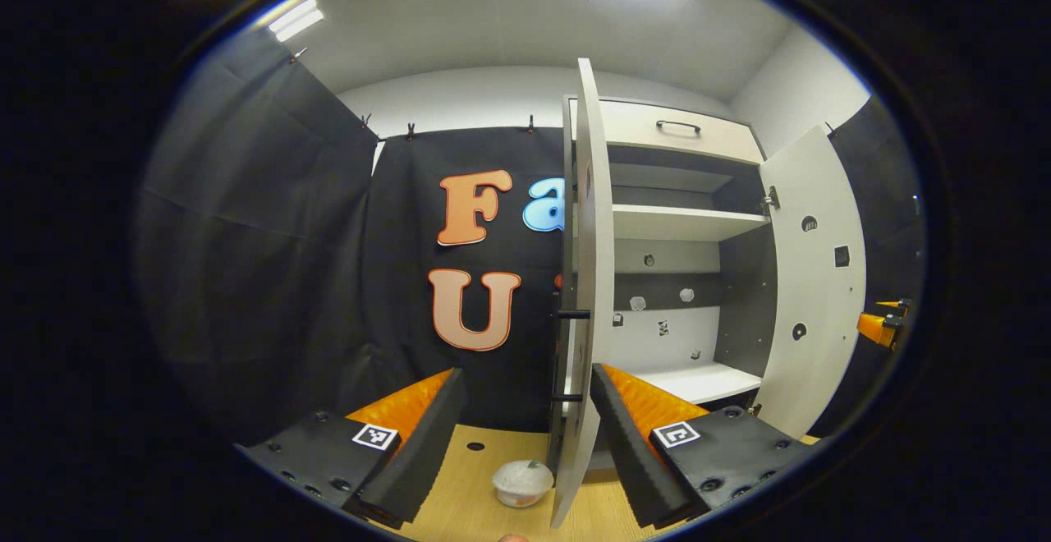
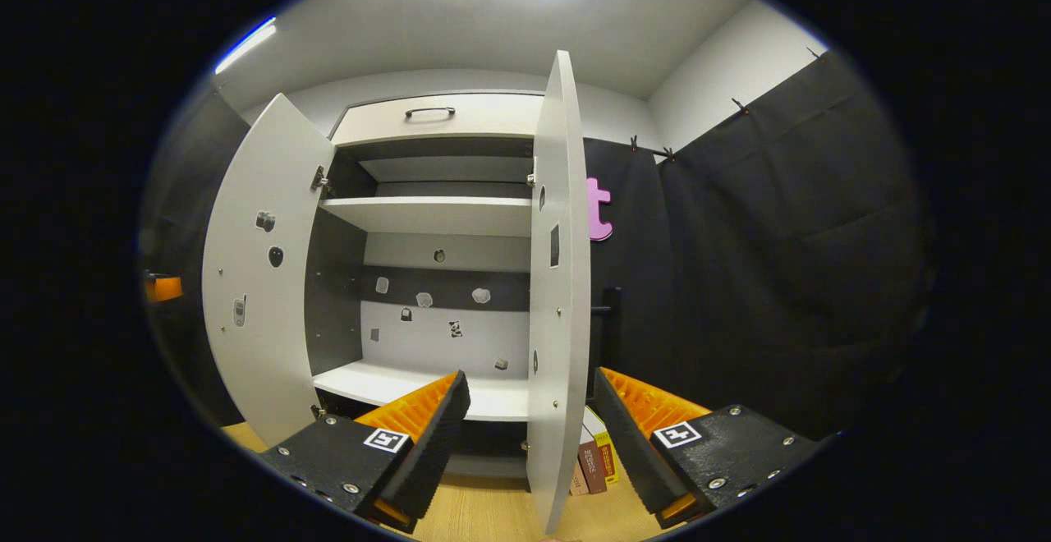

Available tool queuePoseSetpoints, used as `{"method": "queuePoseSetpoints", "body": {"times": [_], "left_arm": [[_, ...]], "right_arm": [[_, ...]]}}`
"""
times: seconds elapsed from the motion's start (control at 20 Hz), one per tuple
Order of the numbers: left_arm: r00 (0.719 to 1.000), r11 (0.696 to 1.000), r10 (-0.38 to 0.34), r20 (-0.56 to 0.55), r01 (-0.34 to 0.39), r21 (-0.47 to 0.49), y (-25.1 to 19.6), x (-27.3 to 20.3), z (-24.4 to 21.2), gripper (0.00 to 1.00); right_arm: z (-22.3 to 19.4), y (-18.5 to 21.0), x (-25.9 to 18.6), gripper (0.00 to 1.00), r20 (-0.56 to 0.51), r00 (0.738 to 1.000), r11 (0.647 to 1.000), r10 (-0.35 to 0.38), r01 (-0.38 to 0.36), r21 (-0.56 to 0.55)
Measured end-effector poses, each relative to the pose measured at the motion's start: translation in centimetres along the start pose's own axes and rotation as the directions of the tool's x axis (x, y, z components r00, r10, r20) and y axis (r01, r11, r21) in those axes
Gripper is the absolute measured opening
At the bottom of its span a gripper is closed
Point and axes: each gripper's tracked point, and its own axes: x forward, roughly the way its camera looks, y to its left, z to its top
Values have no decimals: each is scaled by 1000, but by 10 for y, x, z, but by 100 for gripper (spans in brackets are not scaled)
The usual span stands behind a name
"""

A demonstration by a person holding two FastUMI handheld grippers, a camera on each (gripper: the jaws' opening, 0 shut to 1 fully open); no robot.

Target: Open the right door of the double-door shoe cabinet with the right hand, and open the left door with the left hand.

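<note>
Black cloth hangs on the booth's walls under a white ceiling with strip lights, and a pale wood-grain floor (image 1: 460,501) runs beneath the white shoe cabinet (image 2: 435,213). Both of its doors stand swung wide.

In the left gripper view, the left gripper (image 1: 521,431) is spread open with nothing pinched; the left door (image 1: 593,279) stands edge-on between its fingers, closer to the right-hand one, and I cannot tell whether that finger touches it. The door's black bar handle (image 1: 566,357) sits on its outer face, just above the fingertips. The right door (image 1: 817,279) shows its flat inner face farther off, and a bit of the other gripper's orange body shows past its edge.

In the right gripper view, the right gripper (image 2: 530,427) is likewise spread and empty, the right door's thin edge standing between its fingers and its dark handle (image 2: 606,312) behind on the outer side.

The cabinet is smooth white board with a dark grey back panel, flat white shelves (image 2: 427,215), small stickers on the back and doors, and a drawer (image 2: 439,119) on top with a curved black pull. The fingers' inner faces are ribbed.

A small white lidded bowl (image 1: 522,482) on the floor beside the left door's lower corner appears in the left gripper view; the right gripper view shows upright books (image 2: 595,456) by the right door's foot.
</note>
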Motion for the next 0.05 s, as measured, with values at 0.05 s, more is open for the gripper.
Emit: {"method": "queuePoseSetpoints", "body": {"times": [0.05], "left_arm": [[1000, 1000, 2, 1, -2, 2, 0, 0, 0, 97]], "right_arm": [[0, 0, -1, 93, 1, 1000, 1000, 1, -1, -1]]}}
